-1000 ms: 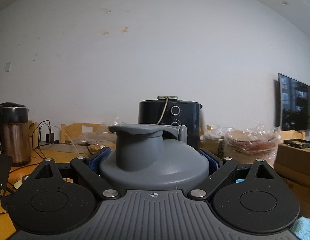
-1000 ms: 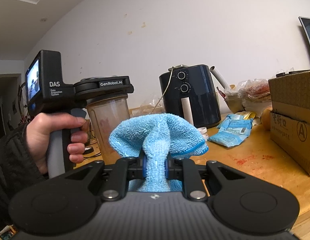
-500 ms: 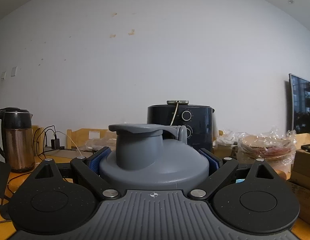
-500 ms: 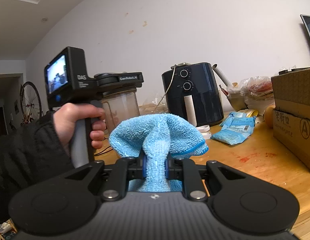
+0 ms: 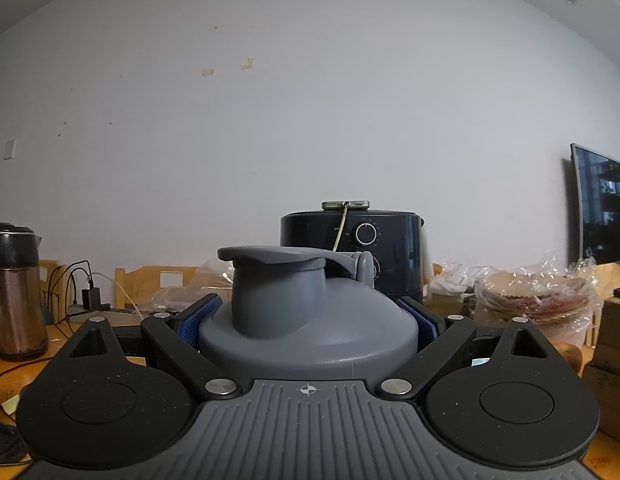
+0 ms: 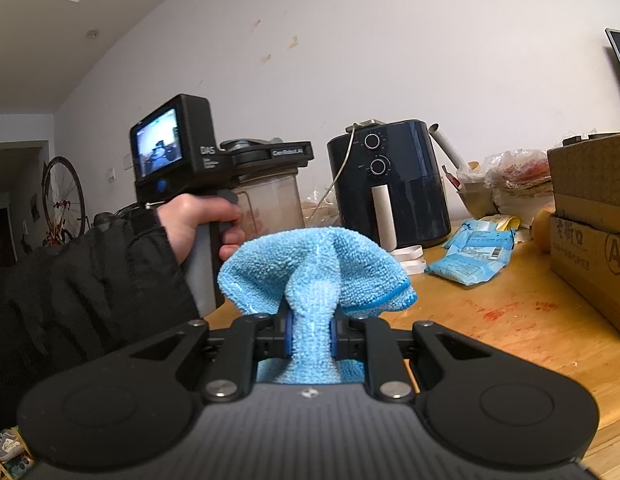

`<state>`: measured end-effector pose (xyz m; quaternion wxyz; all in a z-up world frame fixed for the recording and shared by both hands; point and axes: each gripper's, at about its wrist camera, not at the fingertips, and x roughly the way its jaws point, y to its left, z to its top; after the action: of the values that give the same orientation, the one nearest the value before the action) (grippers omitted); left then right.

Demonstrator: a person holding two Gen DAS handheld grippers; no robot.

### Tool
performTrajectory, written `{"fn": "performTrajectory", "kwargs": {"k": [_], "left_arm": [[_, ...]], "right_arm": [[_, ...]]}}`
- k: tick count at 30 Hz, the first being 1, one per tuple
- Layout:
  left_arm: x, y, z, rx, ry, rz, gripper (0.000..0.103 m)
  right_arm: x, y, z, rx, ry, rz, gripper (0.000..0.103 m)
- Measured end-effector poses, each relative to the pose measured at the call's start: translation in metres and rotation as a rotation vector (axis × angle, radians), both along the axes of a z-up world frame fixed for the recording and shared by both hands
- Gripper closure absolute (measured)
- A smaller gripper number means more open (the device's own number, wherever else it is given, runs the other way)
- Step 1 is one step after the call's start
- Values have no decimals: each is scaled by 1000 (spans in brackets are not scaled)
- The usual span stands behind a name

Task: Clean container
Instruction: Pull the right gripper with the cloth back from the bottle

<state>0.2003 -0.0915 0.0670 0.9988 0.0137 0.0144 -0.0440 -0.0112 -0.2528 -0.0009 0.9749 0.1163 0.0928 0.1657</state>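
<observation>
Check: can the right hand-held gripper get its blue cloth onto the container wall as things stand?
Probably yes. The blue cloth is pinched in the right hand-held gripper; the container hangs just ahead-left, wall exposed, though the left hand crowds one side.

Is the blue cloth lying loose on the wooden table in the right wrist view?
No, the blue cloth is pinched between the pads of the right hand-held gripper, bunched up above them.
</observation>
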Motion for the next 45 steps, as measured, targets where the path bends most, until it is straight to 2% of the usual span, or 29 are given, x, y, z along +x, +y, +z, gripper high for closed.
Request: {"fn": "performTrajectory", "kwargs": {"k": [9,19,24,45], "left_arm": [[22,-4,-4,-4,-8,4,8],[56,-6,-7,12,-29,-9,8],[76,-2,-12,-12,-13,-8,9],[99,3,-37,8,8,-1,8]], "right_arm": [[-3,7,1,-110,-31,-100,93],[0,2,-2,-95,-16,-100,93],[3,0,-4,-92,-8,-99,92],[8,-2,-8,-71,16,-94,92]]}}
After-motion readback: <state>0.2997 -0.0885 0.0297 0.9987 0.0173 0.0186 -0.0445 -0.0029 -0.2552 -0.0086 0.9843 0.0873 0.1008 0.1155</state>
